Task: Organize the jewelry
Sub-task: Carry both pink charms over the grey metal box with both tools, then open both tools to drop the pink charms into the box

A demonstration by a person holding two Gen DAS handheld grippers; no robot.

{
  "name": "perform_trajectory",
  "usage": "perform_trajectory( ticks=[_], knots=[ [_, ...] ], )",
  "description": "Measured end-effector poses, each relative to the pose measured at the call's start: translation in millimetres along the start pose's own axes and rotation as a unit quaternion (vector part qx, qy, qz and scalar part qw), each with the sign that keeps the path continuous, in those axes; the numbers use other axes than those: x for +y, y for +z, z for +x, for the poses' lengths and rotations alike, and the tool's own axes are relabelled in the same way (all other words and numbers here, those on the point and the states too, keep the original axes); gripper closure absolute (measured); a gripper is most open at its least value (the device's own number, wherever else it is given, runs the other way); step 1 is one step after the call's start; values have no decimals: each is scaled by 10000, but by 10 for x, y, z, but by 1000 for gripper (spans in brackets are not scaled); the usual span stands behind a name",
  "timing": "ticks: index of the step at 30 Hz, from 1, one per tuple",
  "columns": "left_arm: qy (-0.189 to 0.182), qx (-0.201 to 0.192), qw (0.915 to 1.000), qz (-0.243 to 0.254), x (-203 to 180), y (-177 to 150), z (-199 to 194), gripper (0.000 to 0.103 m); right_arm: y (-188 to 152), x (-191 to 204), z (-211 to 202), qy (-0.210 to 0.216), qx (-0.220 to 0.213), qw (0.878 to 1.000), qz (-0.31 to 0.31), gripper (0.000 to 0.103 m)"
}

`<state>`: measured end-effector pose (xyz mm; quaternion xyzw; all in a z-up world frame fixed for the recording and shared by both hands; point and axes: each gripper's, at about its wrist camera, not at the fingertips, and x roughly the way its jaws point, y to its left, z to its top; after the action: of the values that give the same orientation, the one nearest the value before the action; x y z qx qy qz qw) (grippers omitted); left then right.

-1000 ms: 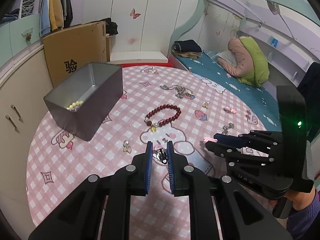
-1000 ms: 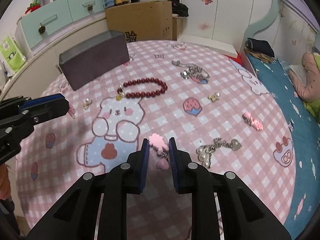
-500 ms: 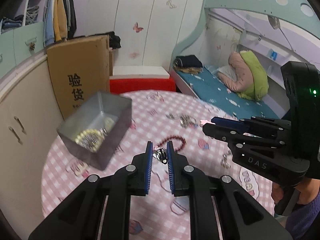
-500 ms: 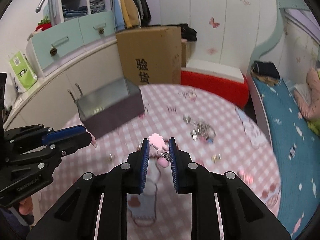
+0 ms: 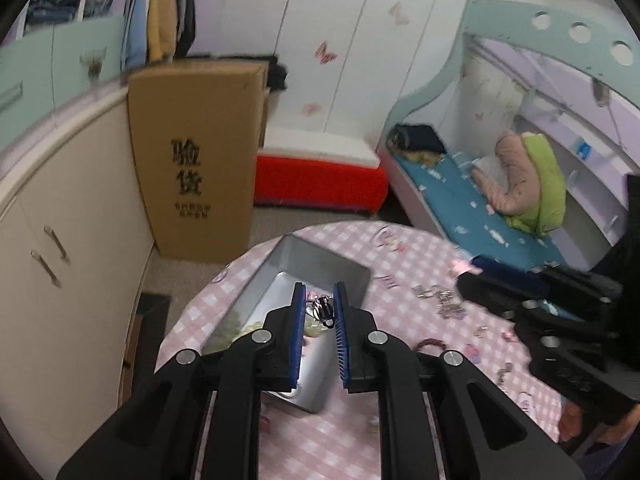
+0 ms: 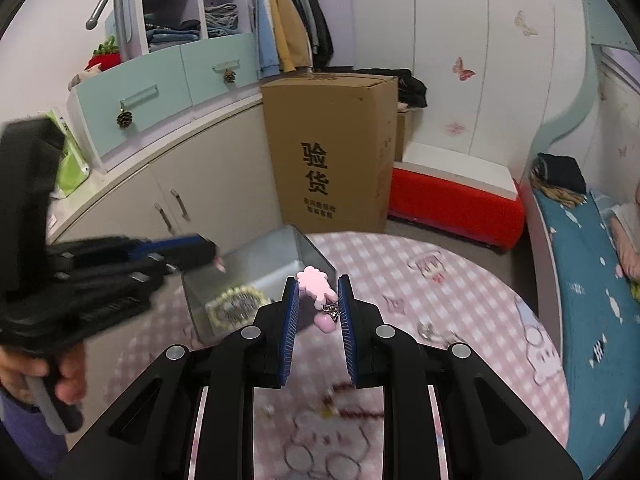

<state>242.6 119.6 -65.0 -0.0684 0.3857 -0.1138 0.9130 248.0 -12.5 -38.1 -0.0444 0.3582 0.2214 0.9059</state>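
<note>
The left gripper (image 5: 319,308) is clamped on a small silver-and-black metal charm (image 5: 322,307), pinched between its blue pads near the tips. The right gripper (image 6: 319,304) is likewise closed on a pink flower-shaped charm with a dangling pink bead (image 6: 318,285), the flower standing above the pads and the bead hanging between them.

The open rectangular grey metal tin (image 5: 352,270) lies directly ahead of and below the left gripper's tips, which sit over its interior, so the silver charm is already above the opening. From the right gripper the tin (image 6: 256,256) lies ahead and to the left, its near corner just beyond the left pad. The left hand therefore looks the nearer to a drop; the right one would need to shift leftward first.

The tin's long axis runs from the near-left to the far-right in the left wrist view, roughly diagonal to that gripper's line. A pale beaded bracelet (image 6: 236,305) already rests on its floor. The pink charm's long axis hangs roughly upright between the pads.
</note>
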Motion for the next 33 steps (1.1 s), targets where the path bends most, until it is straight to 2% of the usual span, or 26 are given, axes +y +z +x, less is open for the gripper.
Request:
perform_trajectory(
  ticks=[2, 6, 18, 20, 22, 27, 33],
  knots=[
    [93, 186, 9998, -67, 94, 3, 151, 90, 57, 29, 93, 87, 66, 9999, 45, 82],
    [43, 532, 9980, -337, 257, -64, 334, 90, 138, 114, 371, 192, 287, 9994, 45, 82],
    [50, 717, 9967, -371, 351, -87, 429, 90, 119, 210, 921, 320, 855, 9956, 189, 82],
    [47, 713, 9965, -436, 360, -85, 404, 85, 103, 205, 1000, 274, 943, 9949, 208, 82],
    [160, 637, 9964, -541, 410, -91, 351, 68, 83, 172, 1065, 316, 1012, 9939, 306, 82],
    [52, 461, 9965, -697, 449, -77, 214, 50, 43, 138, 1181, 427, 1159, 9914, 442, 82],
    [130, 304, 9971, -682, 463, -21, 100, 47, 2, 189, 1215, 477, 1219, 9905, 431, 82]
  ],
)
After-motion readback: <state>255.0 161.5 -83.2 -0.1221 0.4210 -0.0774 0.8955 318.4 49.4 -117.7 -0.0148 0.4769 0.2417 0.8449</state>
